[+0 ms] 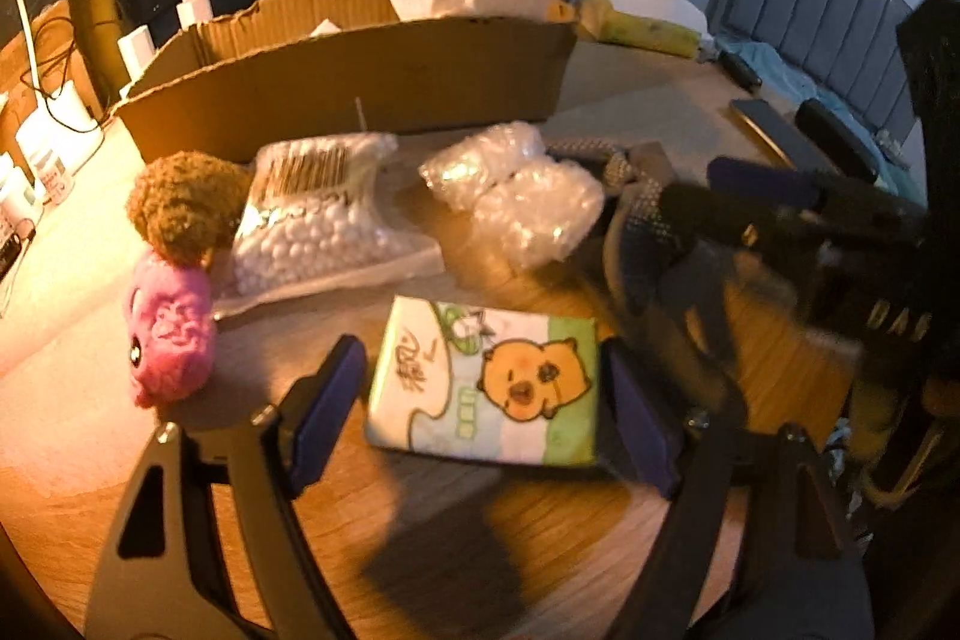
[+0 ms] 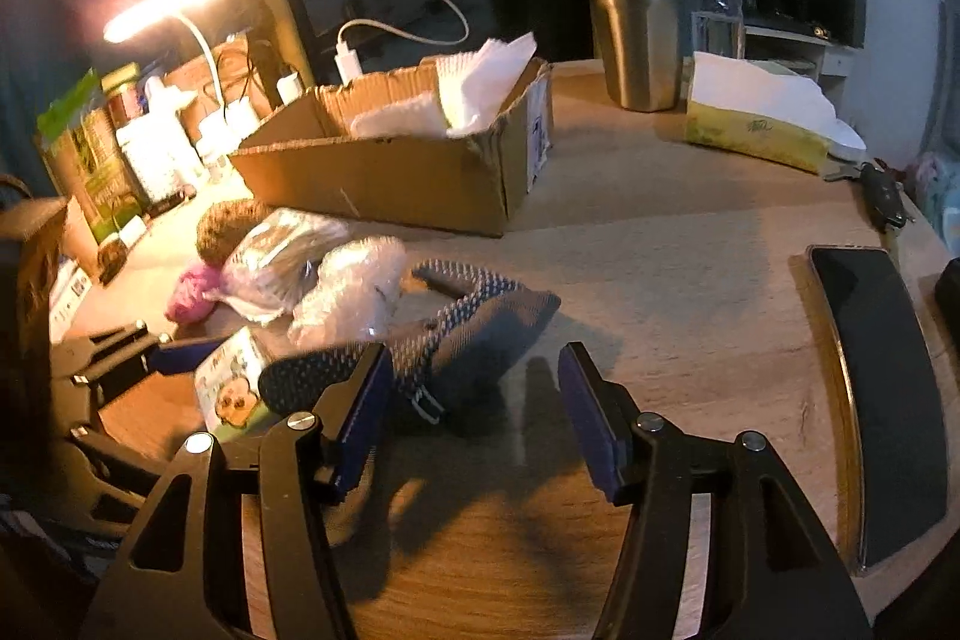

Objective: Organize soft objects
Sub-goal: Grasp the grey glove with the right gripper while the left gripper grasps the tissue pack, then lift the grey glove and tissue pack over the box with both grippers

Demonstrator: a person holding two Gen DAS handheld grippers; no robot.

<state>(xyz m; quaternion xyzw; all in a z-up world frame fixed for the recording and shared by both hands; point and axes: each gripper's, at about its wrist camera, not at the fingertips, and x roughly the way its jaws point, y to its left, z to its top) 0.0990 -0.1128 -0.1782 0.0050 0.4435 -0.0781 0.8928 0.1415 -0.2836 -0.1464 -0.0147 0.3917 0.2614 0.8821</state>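
**Sorting barely begun: soft things lie in front of the box**

The box [image 2: 384,172] holds only white tissues [image 2: 480,82]. In front of it on the table [image 2: 690,280] lie a brown plush [image 1: 183,202], pink plush [image 1: 171,334], bead bag [image 1: 324,220], bubble wrap [image 1: 516,196] and grey pouch [image 2: 474,334]. Nearest the camera, the tissue pack [image 1: 486,382] lies flat between the left gripper's [image 1: 486,400] spread fingers, seemingly untouched. The right gripper [image 2: 474,424] is spread too, beside the pouch, holding nothing. Judging by this, nearly everything is left.
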